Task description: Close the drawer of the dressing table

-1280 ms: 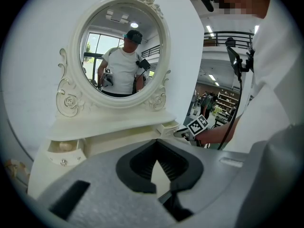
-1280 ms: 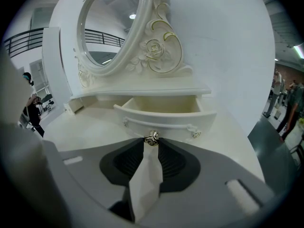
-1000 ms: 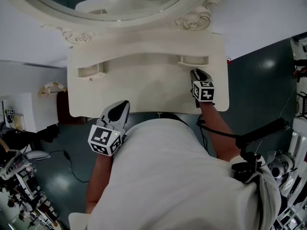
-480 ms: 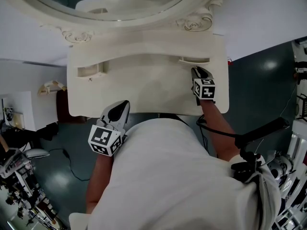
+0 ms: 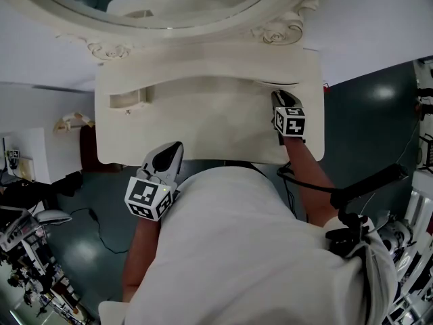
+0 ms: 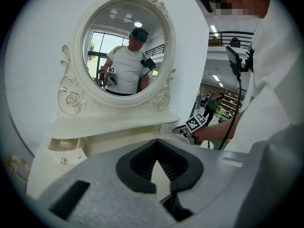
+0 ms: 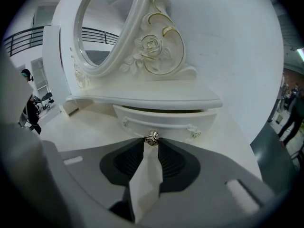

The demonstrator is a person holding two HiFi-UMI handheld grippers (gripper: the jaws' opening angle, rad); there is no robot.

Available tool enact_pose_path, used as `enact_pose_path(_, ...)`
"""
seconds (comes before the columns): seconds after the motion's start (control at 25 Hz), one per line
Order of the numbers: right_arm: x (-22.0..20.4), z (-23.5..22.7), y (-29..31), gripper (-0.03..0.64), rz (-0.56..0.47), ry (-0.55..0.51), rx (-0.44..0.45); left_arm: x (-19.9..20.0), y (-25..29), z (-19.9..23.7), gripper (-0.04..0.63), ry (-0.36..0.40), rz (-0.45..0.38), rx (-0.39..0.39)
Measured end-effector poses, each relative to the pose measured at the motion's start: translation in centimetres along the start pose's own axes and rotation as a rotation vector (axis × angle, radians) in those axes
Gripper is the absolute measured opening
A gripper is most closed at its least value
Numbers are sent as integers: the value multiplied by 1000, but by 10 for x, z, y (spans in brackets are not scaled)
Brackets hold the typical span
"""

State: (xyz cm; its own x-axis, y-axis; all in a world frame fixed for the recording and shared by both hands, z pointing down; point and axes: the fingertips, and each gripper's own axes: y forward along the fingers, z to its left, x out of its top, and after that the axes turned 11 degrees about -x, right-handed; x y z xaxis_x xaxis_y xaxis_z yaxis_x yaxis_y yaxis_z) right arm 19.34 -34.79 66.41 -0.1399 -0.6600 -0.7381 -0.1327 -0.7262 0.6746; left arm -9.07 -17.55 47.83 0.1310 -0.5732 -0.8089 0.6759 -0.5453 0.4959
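Dressing table (image 5: 203, 124) is seen filling the upper half of the head view, w/ its oval mirror (image 6: 124, 51) set at the back, top of frame, and a low shelf (image 7: 142, 100) run beneath it. Two small drawers are housed under that shelf. The left drawer (image 5: 127, 100), upper left of the head view, is pulled out w/ its inside shown. The right drawer (image 7: 164, 122), the one being worked, is found upper right in the head view & at centre of the right gripper view. It is judged nearly home, as only a thin dark gap is left under the shelf. Its long axis is laid left-right across the frame, parallel to the shelf edge. Its front is faced toward the person, so travel is up-frame toward the mirror

Right gripper (image 7: 152, 145) is aimed along that travel line, prob. so the push is kept straight & the drawer isn't jammed askew. Its fingers are drawn narrow & appear pinched on the knob (image 7: 152, 138), one at each side. Left gripper (image 5: 174, 152) is held back at the desk's near edge, lower left of the head view, clear of the work. Its fingers are brought together w/ nothing between them
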Motion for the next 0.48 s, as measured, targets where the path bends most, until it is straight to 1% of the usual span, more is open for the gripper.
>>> enact_pose_path(0.48, 12, -3, 9, 98, -14, -13, -5, 0, -1, 2, 2, 2, 4, 10)
